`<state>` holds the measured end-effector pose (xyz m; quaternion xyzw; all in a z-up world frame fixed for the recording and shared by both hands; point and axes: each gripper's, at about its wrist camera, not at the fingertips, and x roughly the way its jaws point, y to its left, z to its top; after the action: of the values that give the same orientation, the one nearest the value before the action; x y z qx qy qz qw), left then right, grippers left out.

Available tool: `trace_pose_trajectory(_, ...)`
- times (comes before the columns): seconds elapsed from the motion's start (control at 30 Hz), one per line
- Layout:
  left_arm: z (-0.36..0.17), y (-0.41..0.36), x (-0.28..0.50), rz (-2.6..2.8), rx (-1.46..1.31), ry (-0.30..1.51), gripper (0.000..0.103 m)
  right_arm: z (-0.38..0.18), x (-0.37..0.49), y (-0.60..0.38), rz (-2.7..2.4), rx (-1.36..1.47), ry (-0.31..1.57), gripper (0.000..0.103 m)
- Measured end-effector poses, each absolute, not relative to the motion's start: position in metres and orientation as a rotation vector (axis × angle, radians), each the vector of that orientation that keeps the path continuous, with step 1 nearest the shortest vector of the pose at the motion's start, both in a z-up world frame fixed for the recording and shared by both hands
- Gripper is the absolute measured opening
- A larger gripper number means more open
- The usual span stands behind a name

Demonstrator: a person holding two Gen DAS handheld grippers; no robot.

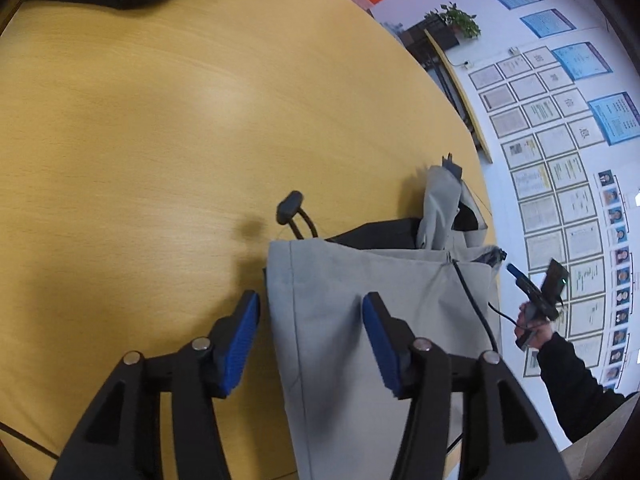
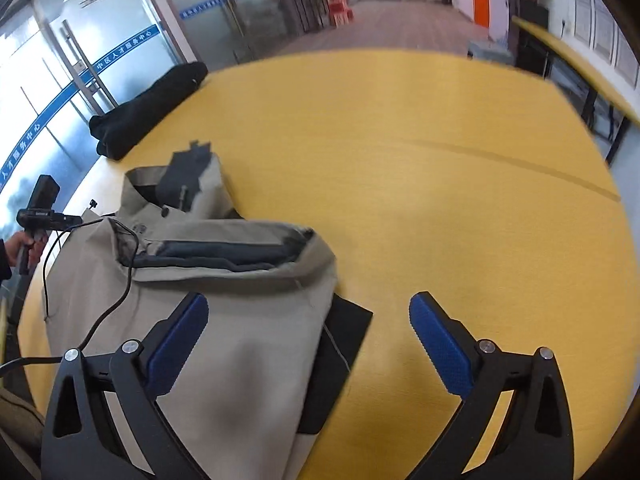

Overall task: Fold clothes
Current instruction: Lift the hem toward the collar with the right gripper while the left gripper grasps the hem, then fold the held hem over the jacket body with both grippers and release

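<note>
Probably an office lobby, wall of framed notices (image 1: 548,152), glass doors (image 2: 120,40), yellow wooden table (image 2: 440,160), potted plant (image 1: 460,20)

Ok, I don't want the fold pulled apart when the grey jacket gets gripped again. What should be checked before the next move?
1. Left tool free of cloth: ok, its blue pads stand apart, either side of the grey jacket's edge, pressing nothing.
2. Right tool free of cloth: ok, jaws wide, one pad over the jacket, the other over the bare yellow table.
3. Jacket lying folded on the table: ok, though its collar end sticks up.
4. Black cable clear of the jacket: not ok, it trails across the cloth.
5. Drawcord toggle tucked in: not ok, it lies out on the table.
</note>
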<state>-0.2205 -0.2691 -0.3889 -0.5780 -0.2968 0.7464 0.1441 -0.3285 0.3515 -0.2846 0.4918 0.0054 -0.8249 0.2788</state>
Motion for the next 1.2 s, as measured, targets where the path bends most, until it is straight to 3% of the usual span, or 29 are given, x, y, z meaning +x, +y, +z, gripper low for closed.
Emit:
trace_pose_trajectory(0.07, -0.388, -0.268, -0.221, 2.167, -1.642, -0.864, 0.053, -0.297, -0.345, 0.350, -2.186, 1.342, -0.036, 0.099)
trace_pose_trajectory(0.13, -0.385, -0.268, -0.220, 2.189, -1.611, -0.871, 0.039, -0.310, -0.362, 0.349, -2.160, 1.362, -0.087, 0.092)
trace_pose_trajectory(0.17, -0.383, -0.267, -0.220, 2.200, -1.603, -0.864, 0.035, -0.316, -0.370, 0.348, -2.146, 1.372, -0.112, 0.083)
trace_pose_trajectory(0.2, -0.381, -0.267, -0.218, 2.208, -1.604, -0.850, 0.028, -0.321, -0.373, 0.346, -2.128, 1.385, -0.117, 0.067)
trace_pose_trajectory(0.37, -0.370, -0.273, -0.214, 2.198, -1.593, -0.882, 0.015, -0.342, -0.373, 0.336, -2.045, 1.422, -0.118, 0.037)
trace_pose_trajectory(0.5, -0.338, -0.270, -0.205, 2.234, -1.522, -0.851, 0.014, -0.317, -0.357, 0.337, -2.093, 1.290, -0.155, 0.023)
trace_pose_trajectory(0.63, -0.300, -0.263, -0.195, 2.269, -1.413, -0.832, 0.013, -0.283, -0.341, 0.336, -2.109, 1.206, -0.114, 0.021)
trace_pose_trajectory(0.87, -0.241, -0.254, -0.199, 2.323, -1.194, -0.725, 0.013, -0.221, -0.326, 0.354, -2.197, 1.188, -0.210, 0.020)
trace_pose_trajectory(0.97, -0.262, -0.262, -0.229, 2.327, -1.239, -0.713, 0.013, -0.228, -0.347, 0.372, -2.208, 1.251, -0.379, 0.020)
trace_pose_trajectory(1.1, -0.303, -0.268, -0.268, 2.325, -1.347, -0.690, 0.013, -0.278, -0.385, 0.373, -2.202, 1.389, -0.484, 0.020)
trace_pose_trajectory(1.13, -0.317, -0.267, -0.277, 2.323, -1.383, -0.681, 0.013, -0.290, -0.390, 0.369, -2.202, 1.411, -0.498, 0.023)
trace_pose_trajectory(1.2, -0.338, -0.264, -0.289, 2.318, -1.432, -0.646, 0.013, -0.309, -0.395, 0.365, -2.207, 1.428, -0.545, 0.044)
